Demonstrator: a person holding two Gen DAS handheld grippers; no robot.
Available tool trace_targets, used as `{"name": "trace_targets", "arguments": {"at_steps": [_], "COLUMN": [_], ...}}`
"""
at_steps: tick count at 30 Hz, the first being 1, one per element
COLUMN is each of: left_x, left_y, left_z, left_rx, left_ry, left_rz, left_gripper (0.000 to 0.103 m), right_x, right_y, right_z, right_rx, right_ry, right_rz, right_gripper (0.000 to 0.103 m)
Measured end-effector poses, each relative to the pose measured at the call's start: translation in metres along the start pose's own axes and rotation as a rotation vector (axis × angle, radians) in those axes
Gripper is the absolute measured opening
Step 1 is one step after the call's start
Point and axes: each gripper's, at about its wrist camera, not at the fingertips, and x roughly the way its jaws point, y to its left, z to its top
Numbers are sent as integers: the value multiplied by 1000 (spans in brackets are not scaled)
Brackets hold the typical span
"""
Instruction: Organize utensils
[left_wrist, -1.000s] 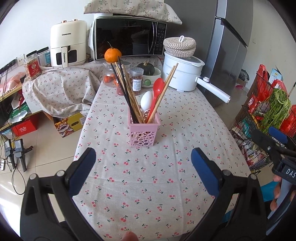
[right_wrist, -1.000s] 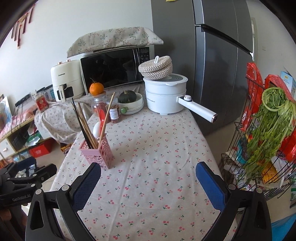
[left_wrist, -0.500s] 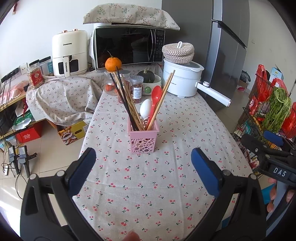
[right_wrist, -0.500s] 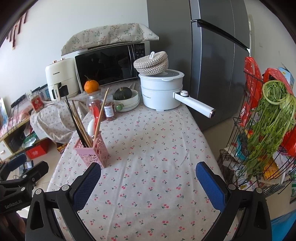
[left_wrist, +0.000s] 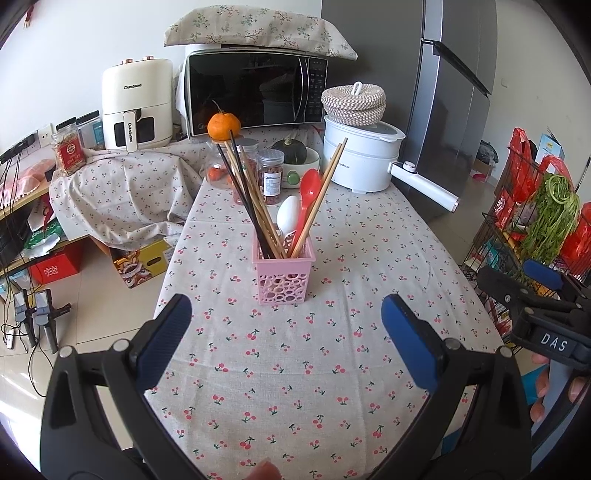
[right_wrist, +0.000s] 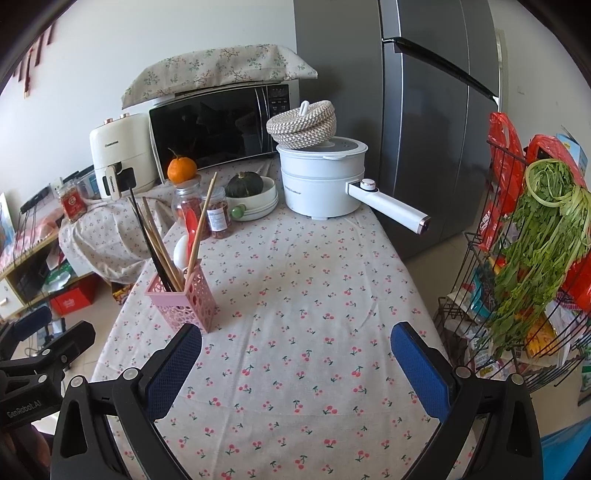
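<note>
The lower ends of the chopsticks (left_wrist: 258, 206) are disappearing into the pink holder (left_wrist: 283, 275), so how they are sitting inside cannot be told, and the white spoon (left_wrist: 287, 218) and red spoon (left_wrist: 309, 195) are showing only their bowls above its rim, their handles hidden behind the sticks. From the right wrist view the holder (right_wrist: 186, 299) is partly covered at its foot by the blue pad of one claw finger. The person is barely showing: a few fingertips (left_wrist: 541, 384) are curling round the handle of the right claw at the edge of the left view, and a blurred bit of skin is peeking in at the bottom edge. The left claw (left_wrist: 286, 334) is hovering over the near end of the bench (left_wrist: 351, 266), its fingers spread wide with nothing between them, pointing straight at the holder, which is standing upright near the middle of the cherry-print cloth, apart from both claws. The right claw (right_wrist: 295, 363) is hanging to the right of it, likewise gaping and gripping nothing, aimed along the bench toward the white pot (right_wrist: 321, 181) and the fridge (right_wrist: 424, 110), with the holder off to its left. Behind the holder the jars (left_wrist: 271, 177) are partly screened by the sticks.
</note>
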Motion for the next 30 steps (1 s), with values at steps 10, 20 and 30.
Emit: {"name": "trace_targets", "arguments": {"at_steps": [10,20,30], "left_x": [0,0,-1], "left_y": [-1,-4,-8], "left_z": [-1,-1,-1], "left_rx": [-3,-12,-12], "left_ry": [-1,3,7], "left_rz": [-5,-26,-43], "left_gripper": [102,102,102], "right_x": [1,3,7], "right_y": [1,0,-1], "right_z": [-1,-1,-1], "right_rx": [-1,6,25], "right_ry": [4,13,26], "right_rz": [1,6,-1], "right_gripper": [103,103,103]}}
